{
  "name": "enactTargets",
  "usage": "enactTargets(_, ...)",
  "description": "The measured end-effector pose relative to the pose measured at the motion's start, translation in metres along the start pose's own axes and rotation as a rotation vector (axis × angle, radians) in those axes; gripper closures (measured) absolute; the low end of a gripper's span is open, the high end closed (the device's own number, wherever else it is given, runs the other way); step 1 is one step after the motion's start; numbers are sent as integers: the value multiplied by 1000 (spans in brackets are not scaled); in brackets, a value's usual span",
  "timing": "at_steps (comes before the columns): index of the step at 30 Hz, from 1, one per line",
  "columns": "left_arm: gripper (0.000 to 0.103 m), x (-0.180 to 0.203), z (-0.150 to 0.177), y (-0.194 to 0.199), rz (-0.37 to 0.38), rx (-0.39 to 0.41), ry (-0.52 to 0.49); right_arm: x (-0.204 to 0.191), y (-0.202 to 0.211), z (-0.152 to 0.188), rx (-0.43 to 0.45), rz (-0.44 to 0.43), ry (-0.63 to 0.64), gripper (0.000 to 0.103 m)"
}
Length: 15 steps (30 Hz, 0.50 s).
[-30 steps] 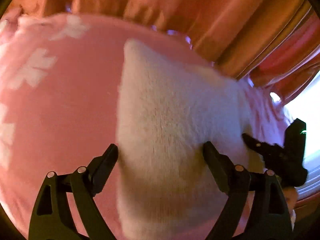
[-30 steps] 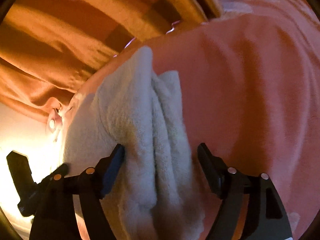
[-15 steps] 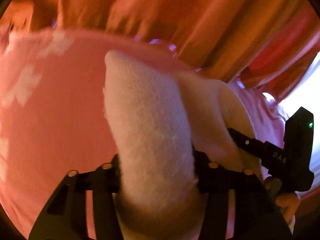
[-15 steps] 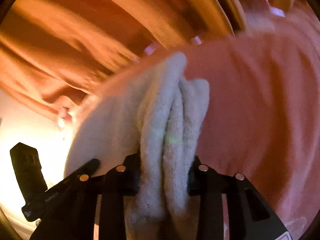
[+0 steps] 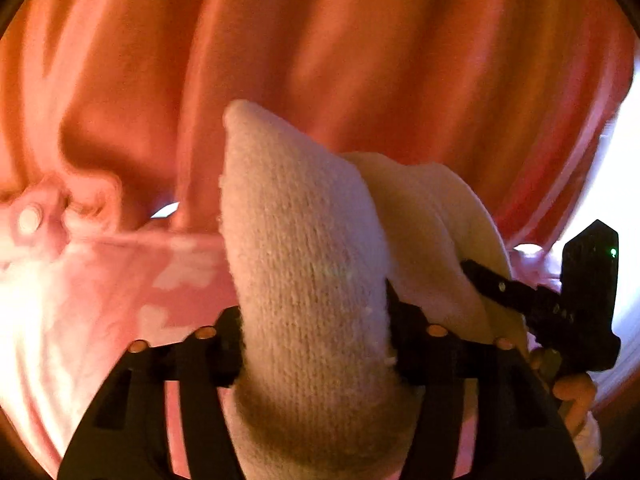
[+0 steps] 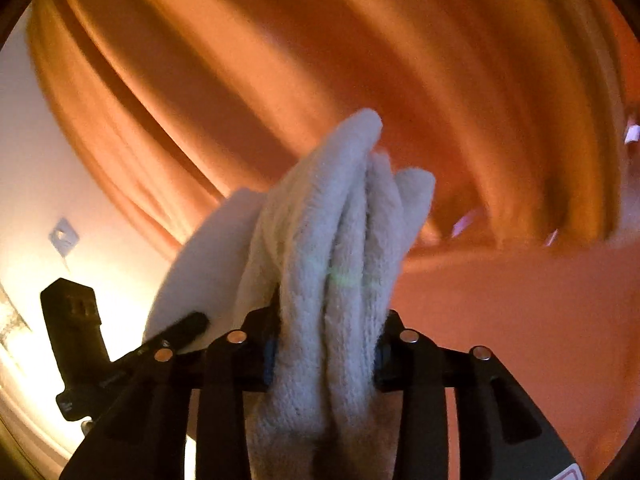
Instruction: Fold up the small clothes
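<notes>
A small cream knitted garment [image 5: 308,264] is held up off the pink blanket [image 5: 100,300]. My left gripper [image 5: 314,344] is shut on one bunched end of it. My right gripper [image 6: 326,344] is shut on the other end, where the knit [image 6: 340,240] stands up in several folds between the fingers. The right gripper also shows in the left wrist view [image 5: 520,296] at the right, against the cloth. The left gripper shows in the right wrist view [image 6: 120,352] at lower left.
Orange-red curtains [image 5: 360,60] hang close behind and fill the upper part of both views. The pink blanket with white flower shapes lies below, seen as an orange surface in the right wrist view [image 6: 520,312]. A bright window or wall [image 6: 32,200] is at the left.
Both grippers closed on the garment's ends, then lifted it off the blanket. The views tilted up, so the curtains now fill most of each frame.
</notes>
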<state>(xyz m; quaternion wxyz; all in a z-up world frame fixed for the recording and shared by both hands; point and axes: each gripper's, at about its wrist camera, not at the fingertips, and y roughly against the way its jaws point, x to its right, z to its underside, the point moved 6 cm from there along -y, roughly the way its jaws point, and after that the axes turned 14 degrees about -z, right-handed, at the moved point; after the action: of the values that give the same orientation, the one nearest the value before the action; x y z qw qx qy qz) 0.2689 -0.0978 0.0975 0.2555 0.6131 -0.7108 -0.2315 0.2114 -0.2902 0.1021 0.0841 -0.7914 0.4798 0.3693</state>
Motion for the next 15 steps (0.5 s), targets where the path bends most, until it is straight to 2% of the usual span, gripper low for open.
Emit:
enactTargets(2, 26, -43, 33, -49, -97, -44, 40, 37, -41, 28, -81, 68, -16, 57)
enactTargets(3, 29, -70, 61, -76, -187, -110, 74, 59, -60, 45, -134, 136, -22, 62)
enactTargets(4, 33, -88, 79, -87, -237, -165, 96, 84, -73, 66, -196, 259, -34, 64)
enactTargets(5, 34, -102, 94, -90, -227, -195, 137, 95, -71, 77, -201, 318, -30, 66)
enactTargets(6, 34, -110, 99, -82, -172, -169, 182, 90, -59, 82, -140, 287, -25, 66)
enactTargets(7, 35, -113, 99, -72, -187, -142, 181, 84, -52, 83, -121, 292, -17, 67)
enactTargets(9, 33, -108, 92, -57, -223, -88, 123, 57, -34, 85, -99, 307, 47, 77)
enactTargets(11, 28, -91, 82, -43, -229, -32, 63, 36, -30, 87, -93, 302, 105, 78)
enactTargets(13, 24, -72, 79, -46, -234, -30, 7, 18, -36, 93, -123, 337, 188, 79)
enactTargets(14, 24, -68, 85, -47, -258, -41, -20, 21, -43, 96, -153, 375, 217, 80)
enactTargets(15, 24, -64, 92, -56, -283, -56, -43, 37, -55, 109, -227, 454, 237, 80)
